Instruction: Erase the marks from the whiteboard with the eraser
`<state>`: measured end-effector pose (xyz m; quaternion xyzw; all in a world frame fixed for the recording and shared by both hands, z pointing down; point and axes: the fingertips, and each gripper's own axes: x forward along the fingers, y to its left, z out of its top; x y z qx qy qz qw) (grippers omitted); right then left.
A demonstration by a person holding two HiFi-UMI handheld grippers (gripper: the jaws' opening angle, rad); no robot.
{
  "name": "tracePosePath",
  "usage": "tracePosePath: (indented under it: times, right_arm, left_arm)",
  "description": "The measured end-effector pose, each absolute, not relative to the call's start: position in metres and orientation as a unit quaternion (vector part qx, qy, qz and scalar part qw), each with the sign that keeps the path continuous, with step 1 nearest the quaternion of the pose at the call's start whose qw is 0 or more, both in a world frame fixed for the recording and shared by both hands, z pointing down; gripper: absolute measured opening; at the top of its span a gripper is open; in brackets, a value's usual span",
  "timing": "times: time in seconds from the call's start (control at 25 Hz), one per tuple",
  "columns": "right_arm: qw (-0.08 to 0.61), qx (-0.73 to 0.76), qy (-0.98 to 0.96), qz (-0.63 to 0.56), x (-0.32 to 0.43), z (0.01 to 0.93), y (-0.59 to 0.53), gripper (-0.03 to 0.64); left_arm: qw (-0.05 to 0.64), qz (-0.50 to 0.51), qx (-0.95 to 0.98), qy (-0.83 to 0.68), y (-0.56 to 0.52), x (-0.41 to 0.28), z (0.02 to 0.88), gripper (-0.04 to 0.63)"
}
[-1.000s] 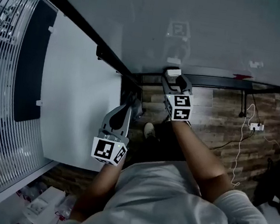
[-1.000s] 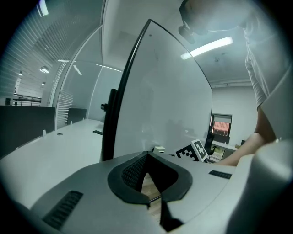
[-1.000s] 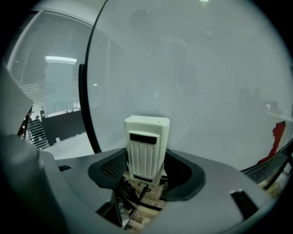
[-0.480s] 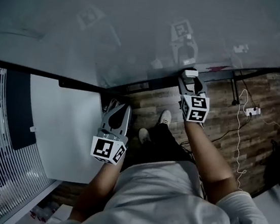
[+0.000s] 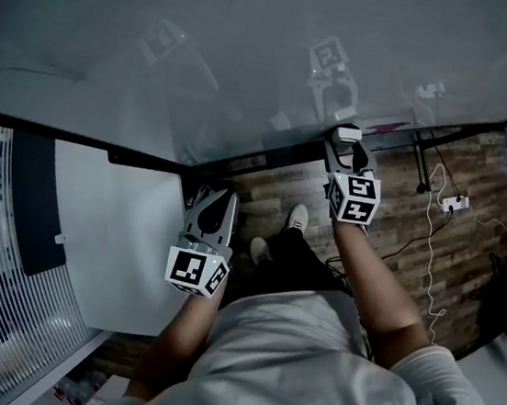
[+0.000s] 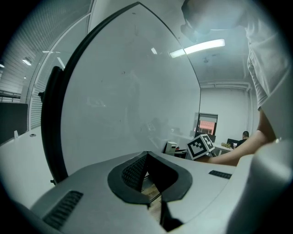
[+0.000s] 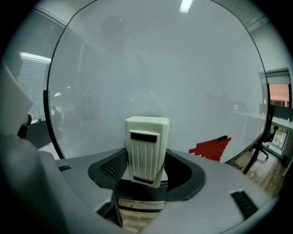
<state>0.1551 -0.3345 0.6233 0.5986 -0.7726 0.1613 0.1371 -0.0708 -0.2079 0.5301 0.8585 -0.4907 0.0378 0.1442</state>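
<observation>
Although the head view shows both tools from above, only the gripper views settle how the jaws stand. In the right gripper view, the right gripper (image 7: 145, 172) pinches a white ribbed whiteboard eraser (image 7: 146, 148) between its dark pads, the eraser standing upright and pointing at the glossy whiteboard (image 7: 155, 68). A red stepped mark (image 7: 211, 148) lies on the board low and to the right of the eraser, apart from it. The head view barely shows that mark. Whether the eraser's far face touches the board cannot be told.

From the head view, the eraser (image 5: 343, 133) sits at the board's lower edge, just above the black frame rail (image 5: 240, 160), with the right gripper (image 5: 343, 144) behind it.

The left gripper (image 5: 210, 197) hangs lower, off the board and over the wood-plank floor (image 5: 401, 207). In its own view, the left gripper (image 6: 147, 157) has its tips pressed together with nothing between them. The right tool's marker cube (image 6: 200, 146) shows beyond.
</observation>
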Motion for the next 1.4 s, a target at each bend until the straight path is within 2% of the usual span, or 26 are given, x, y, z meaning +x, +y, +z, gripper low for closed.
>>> tracePosePath:
  times: [0.52, 1.12, 1.4]
  right_arm:
    - [0.114, 0.555, -0.813, 0.131, 0.045, 0.573, -0.314, 0.245]
    - [0.136, 0.437, -0.885, 0.084, -0.153, 0.546, -0.269, 0.245]
    - [0.143, 0.432, -0.888, 0.075, -0.155, 0.544, -0.270, 0.245]
  left_arm:
    - [0.122, 0.006, 0.841, -0.527, -0.171, -0.132, 0.498, 0.006]
    - [0.131, -0.039, 0.789, -0.600, -0.124, -0.230, 0.490, 0.006]
    - [0.133, -0.038, 0.790, -0.598, -0.124, -0.236, 0.493, 0.006]
